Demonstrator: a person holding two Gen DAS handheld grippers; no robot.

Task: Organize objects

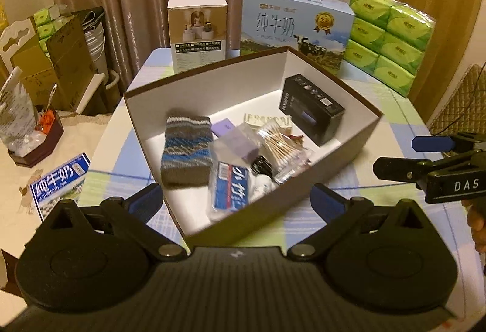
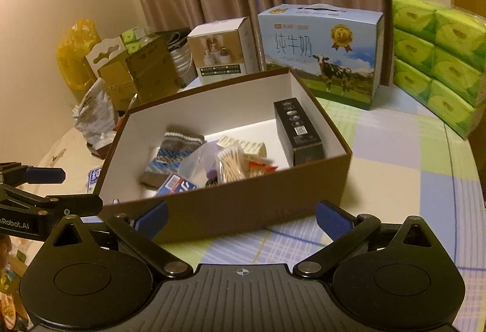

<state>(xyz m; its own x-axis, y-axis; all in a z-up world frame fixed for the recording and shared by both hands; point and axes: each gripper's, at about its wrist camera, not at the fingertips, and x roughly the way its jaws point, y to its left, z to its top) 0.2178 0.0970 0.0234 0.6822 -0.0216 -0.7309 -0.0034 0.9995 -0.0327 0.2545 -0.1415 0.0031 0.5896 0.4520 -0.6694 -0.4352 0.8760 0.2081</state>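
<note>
left gripper and right gripper, fingers apart and empty, hover before an open brown box holding a knitted sock, on the bench.

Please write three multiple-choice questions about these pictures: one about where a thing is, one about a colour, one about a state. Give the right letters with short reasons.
1. Where is the black box?
A. Inside the brown box, against its right wall
B. On the table beside the milk carton
C. Held by the right gripper

2. What colour are the tissue packs?
A. Pink
B. Green
C. White

3. How is the left gripper?
A. Shut on the knitted sleeve
B. Shut on the cotton swabs
C. Open, holding nothing

Answers:
1 A: the black box lies within the white interior, by the right wall.
2 B: the stacked packs behind the brown box are bright green.
3 C: its blue fingers stand wide apart in front of the brown box, with nothing between them.
</note>
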